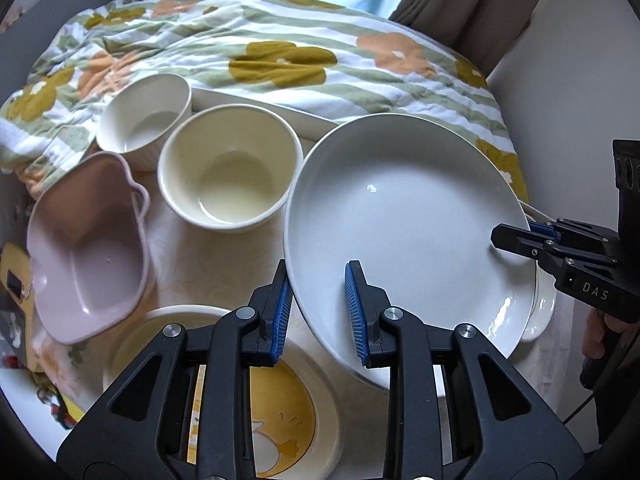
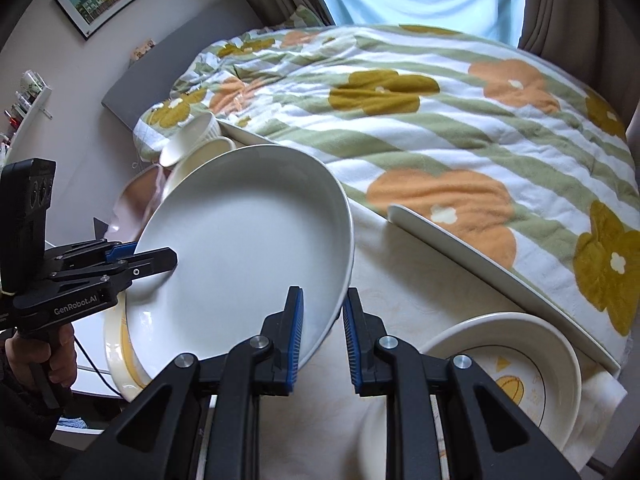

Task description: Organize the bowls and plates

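White plate [image 1: 404, 216] tilted, held at opposite rims: left gripper [image 1: 320, 312] jaws clamped, right gripper [image 2: 322, 340] jaws clamped.

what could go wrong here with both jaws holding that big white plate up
1. The big white plate hangs tilted, with the left gripper and right gripper each pinching only a thin bit of rim; it may slip out.
2. The yellow-patterned plate and the cream bowl sit close below, so a drop could chip them.
3. If the hands pull unevenly, the plate may twist loose.
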Action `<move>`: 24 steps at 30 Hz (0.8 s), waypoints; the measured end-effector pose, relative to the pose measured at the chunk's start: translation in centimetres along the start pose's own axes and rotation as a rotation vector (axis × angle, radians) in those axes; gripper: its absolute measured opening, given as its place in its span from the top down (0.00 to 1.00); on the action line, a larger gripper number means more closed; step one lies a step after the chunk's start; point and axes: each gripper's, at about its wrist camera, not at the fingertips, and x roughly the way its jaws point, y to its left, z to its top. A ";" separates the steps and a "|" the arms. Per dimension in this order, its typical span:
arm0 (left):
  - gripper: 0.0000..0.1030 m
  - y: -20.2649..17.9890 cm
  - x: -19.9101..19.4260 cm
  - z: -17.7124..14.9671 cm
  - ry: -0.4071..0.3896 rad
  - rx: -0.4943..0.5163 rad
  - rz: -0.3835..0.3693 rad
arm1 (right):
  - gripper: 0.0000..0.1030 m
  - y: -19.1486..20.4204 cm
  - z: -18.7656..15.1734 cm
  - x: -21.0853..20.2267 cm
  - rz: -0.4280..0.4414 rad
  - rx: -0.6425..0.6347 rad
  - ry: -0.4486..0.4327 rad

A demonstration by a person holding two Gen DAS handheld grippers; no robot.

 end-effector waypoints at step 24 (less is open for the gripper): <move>0.77 12.4 -6.1 -9.6 0.049 0.205 -0.095 | 0.82 17.8 -10.8 1.8 -0.147 0.289 -0.080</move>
